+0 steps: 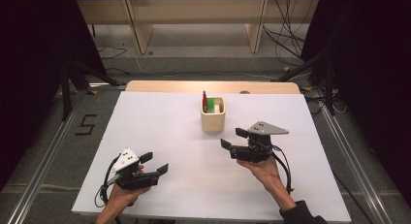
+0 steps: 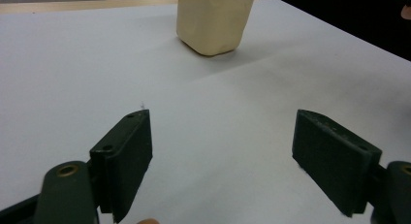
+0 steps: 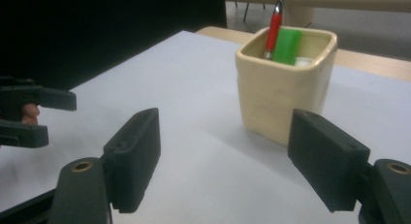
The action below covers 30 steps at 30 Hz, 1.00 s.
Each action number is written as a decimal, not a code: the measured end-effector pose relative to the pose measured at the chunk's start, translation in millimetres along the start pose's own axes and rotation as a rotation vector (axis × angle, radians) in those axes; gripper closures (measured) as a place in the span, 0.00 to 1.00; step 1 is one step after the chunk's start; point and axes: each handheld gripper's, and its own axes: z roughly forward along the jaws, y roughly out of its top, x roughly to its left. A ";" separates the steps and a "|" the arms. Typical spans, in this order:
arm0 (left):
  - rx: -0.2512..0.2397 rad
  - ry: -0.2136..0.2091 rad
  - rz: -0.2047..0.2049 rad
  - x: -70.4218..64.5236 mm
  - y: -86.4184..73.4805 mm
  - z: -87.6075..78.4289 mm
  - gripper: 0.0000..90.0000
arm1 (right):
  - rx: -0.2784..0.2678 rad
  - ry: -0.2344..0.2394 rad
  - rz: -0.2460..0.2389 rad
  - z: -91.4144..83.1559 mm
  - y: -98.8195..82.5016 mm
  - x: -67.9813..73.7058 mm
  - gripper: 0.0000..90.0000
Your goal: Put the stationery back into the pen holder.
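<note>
A cream square cup (image 1: 213, 114) stands upright on the white table top (image 1: 160, 132), a little beyond its middle. Inside it are a red pen (image 1: 204, 101), a green item (image 1: 215, 105) and something white. My left gripper (image 1: 154, 163) rests near the front left, open and empty. My right gripper (image 1: 233, 138) sits just front-right of the cup, open with nothing between its jaws. The cup (image 3: 284, 87) with the red pen (image 3: 273, 31) and green item (image 3: 287, 46) shows close ahead in the right gripper view. In the left gripper view the cup (image 2: 214, 19) stands far ahead.
A wooden table edge (image 1: 213, 86) lies behind the white top. Wooden shelving (image 1: 194, 20) and cables stand on the floor beyond. Black tripod legs (image 1: 82, 73) flank both sides. A "5" mark (image 1: 86, 124) is on the floor at left.
</note>
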 end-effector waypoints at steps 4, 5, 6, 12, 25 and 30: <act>-0.007 -0.010 0.000 -0.9 0.8 -1.3 0.24 | 0.000 -0.009 0.007 -7.3 -7.6 -1.9 0.31; -0.007 -0.012 0.002 -1.2 0.9 -1.6 0.24 | -0.005 -0.010 0.007 -9.2 -9.3 -2.0 0.31; -0.003 -0.015 0.004 -1.2 0.8 -1.8 0.24 | -0.008 -0.007 0.005 -11.2 -10.8 -1.8 0.31; 0.002 -0.019 0.006 -1.0 0.9 -2.3 0.24 | -0.012 0.001 0.002 -21.2 -18.8 1.0 0.29; 0.018 -0.034 0.019 -2.5 1.3 -2.5 0.24 | 0.011 0.020 -0.009 -33.6 -38.9 6.3 0.26; 0.022 -0.044 0.022 -3.7 1.5 -2.1 0.24 | 0.010 0.019 -0.023 -37.4 -43.5 8.5 0.25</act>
